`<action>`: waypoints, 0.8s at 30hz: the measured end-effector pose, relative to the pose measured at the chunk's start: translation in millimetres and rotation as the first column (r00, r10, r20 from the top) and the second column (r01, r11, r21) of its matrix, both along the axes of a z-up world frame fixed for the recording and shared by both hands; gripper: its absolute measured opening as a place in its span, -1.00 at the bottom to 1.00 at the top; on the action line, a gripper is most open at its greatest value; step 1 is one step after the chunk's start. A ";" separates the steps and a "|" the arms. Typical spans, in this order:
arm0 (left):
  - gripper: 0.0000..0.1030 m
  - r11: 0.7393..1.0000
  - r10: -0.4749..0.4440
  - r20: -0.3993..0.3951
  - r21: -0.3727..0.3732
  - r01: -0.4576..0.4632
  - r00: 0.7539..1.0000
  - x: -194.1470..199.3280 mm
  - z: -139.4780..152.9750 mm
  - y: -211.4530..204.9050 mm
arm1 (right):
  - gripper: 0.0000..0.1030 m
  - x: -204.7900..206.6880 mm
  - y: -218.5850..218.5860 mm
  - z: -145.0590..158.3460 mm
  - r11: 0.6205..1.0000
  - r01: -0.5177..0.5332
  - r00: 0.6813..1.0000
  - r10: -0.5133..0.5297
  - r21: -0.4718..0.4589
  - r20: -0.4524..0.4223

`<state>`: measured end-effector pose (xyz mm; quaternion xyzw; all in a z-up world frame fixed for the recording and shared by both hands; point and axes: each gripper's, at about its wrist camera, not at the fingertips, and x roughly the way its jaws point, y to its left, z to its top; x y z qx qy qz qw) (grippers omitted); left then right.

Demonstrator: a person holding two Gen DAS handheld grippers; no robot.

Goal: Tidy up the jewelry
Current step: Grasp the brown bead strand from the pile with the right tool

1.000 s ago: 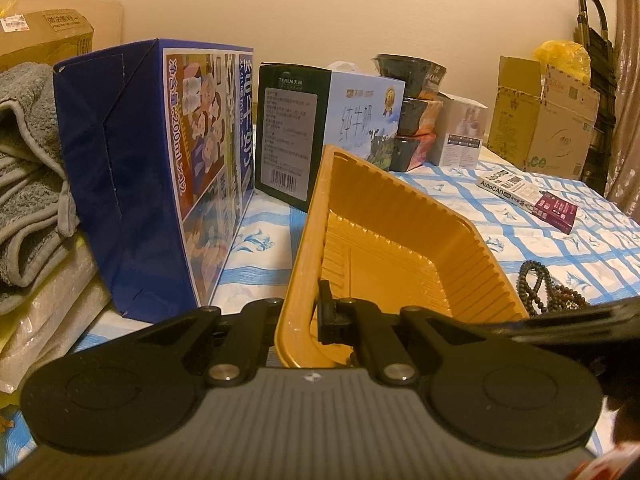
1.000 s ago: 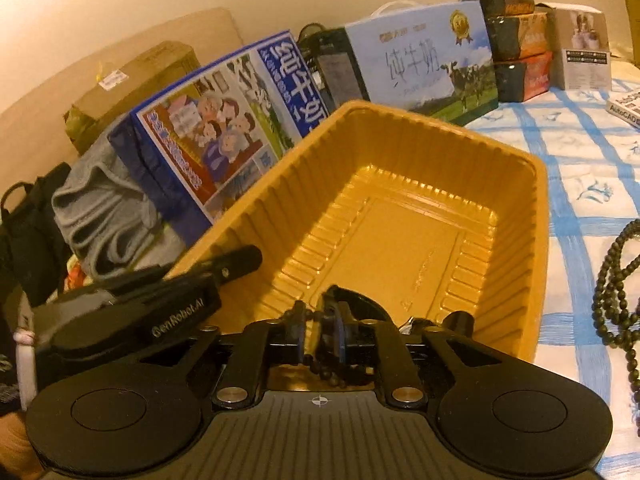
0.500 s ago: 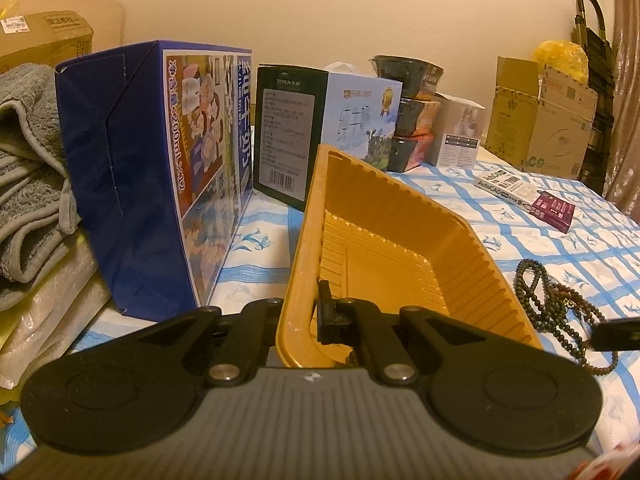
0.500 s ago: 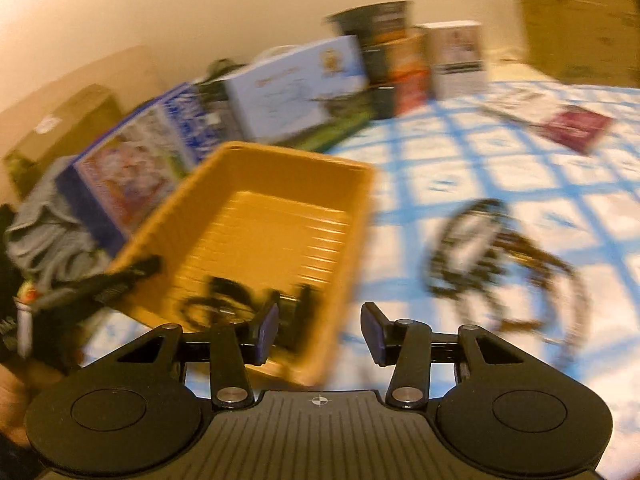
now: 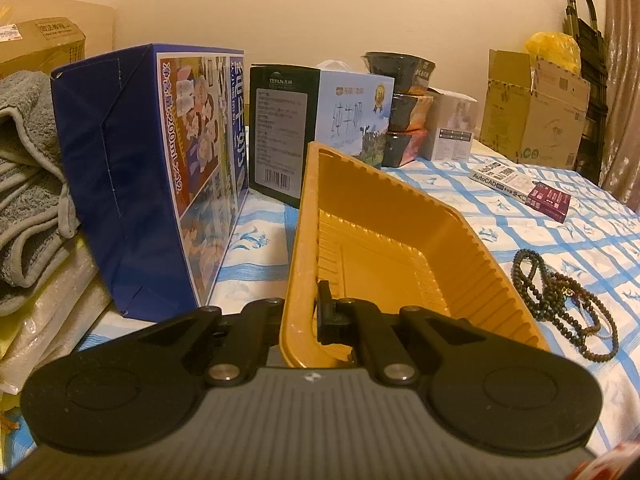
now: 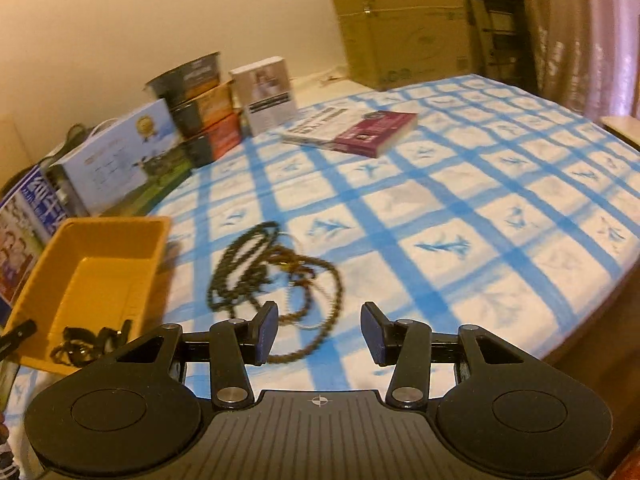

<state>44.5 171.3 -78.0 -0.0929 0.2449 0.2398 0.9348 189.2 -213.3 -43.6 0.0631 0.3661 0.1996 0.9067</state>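
Observation:
My left gripper (image 5: 304, 312) is shut on the near wall of a yellow plastic tray (image 5: 400, 232) and holds it tilted up. In the right wrist view the tray (image 6: 120, 236) sits at the left with a dark bead bracelet (image 6: 80, 344) in its near corner. A tangle of dark and brown bead necklaces (image 6: 272, 272) lies on the blue checked cloth just beyond my right gripper (image 6: 318, 332), which is open and empty above the cloth. The necklaces also show at the right of the left wrist view (image 5: 560, 300).
A blue milk carton box (image 5: 152, 176) and a green-white box (image 5: 316, 128) stand behind the tray. Stacked bowls (image 6: 200, 108), a white box (image 6: 268, 92) and books (image 6: 360, 132) lie farther back. Cardboard boxes (image 6: 404, 28) stand at the far edge. Folded towels (image 5: 28, 184) are at the left.
My right gripper let go of the dark bracelet into the tray, opened wide and swung right, over the necklaces on the cloth. The left gripper kept hold of the tray.

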 end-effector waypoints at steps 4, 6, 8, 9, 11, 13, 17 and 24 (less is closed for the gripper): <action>-0.92 1.000 0.005 -0.003 -0.006 -0.005 1.000 2.0 -0.2 2.1 | -0.10 0.9 -6.5 -7.3 1.000 0.005 1.000 -0.005 -0.009 -0.023; -0.92 1.000 0.010 -0.004 -0.008 -0.010 1.000 3.3 -0.6 2.5 | -0.10 5.2 -2.7 -13.7 1.000 -0.012 0.999 0.012 -0.015 -0.034; -0.92 1.000 0.017 -0.007 -0.013 -0.017 1.000 4.5 -1.7 3.9 | -0.10 13.2 3.3 -20.2 0.999 -0.039 0.998 0.038 -0.032 -0.041; -0.92 1.000 0.019 -0.007 -0.015 -0.019 1.000 4.5 -2.3 4.4 | -0.10 17.4 7.1 -23.7 0.998 -0.051 0.998 0.050 -0.038 -0.041; -0.92 1.000 0.022 -0.009 -0.018 -0.022 1.000 4.7 -2.8 4.8 | -0.11 27.1 15.4 -29.7 0.996 -0.081 0.996 0.079 -0.049 -0.036; -0.92 1.000 0.023 -0.012 -0.019 -0.023 1.000 4.8 -3.1 5.4 | -0.12 38.6 24.6 -35.5 0.992 -0.115 0.993 0.113 -0.056 -0.034; -0.92 0.999 0.030 -0.018 -0.022 -0.030 0.999 6.7 -2.4 5.6 | -0.38 65.6 42.3 -47.2 0.979 -0.183 0.983 0.181 -0.089 -0.030; -0.90 0.999 0.036 -0.025 -0.021 -0.037 0.999 13.5 -1.5 10.2 | -0.53 105.5 63.1 -64.7 0.952 -0.277 0.961 0.276 -0.133 -0.026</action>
